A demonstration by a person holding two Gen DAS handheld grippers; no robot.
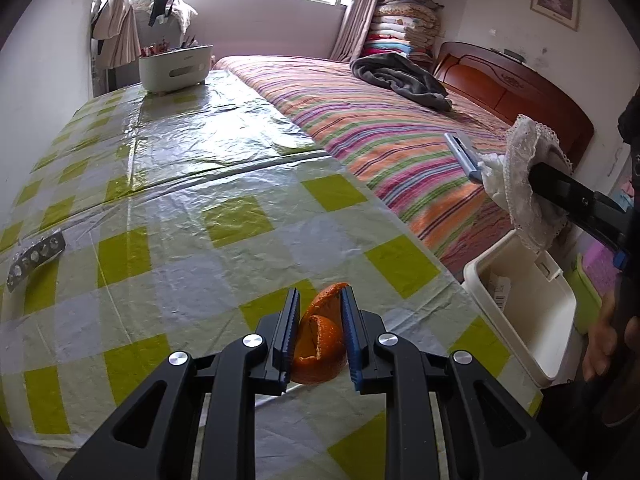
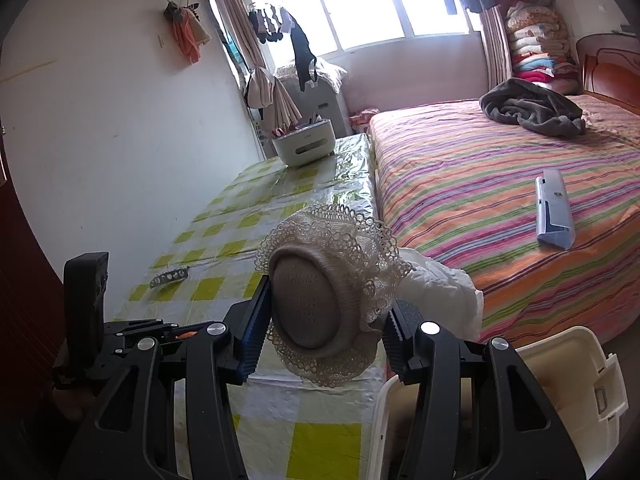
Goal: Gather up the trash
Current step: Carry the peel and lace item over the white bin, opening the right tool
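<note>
**Both hand-held grippers loaded beside the open bin**

Your left hand-held gripper is clamping a piece of orange peel between its blue pads, just above the near edge of the counter with its green-and-white checked cover; the lower part of the peel is sitting behind the jaw tips, so you are seeing only its curved orange back and a torn rim. Your right hand-held gripper is gripping a round beige item trimmed with lace; what it is exactly is hard to tell; its lace frill is hiding the right pad almost entirely, and some crumpled white material is bulging out behind it, with its contact point out of sight. The white bin is standing open by the counter's corner, beside the striped bed; its far side is being cut off by the right tool, and only a scrap of printed packaging is showing inside. A silvery blister strip is lying on the counter's left part, well apart from both tools; its pockets are too small to read. A blue case is resting on the bed.
</note>
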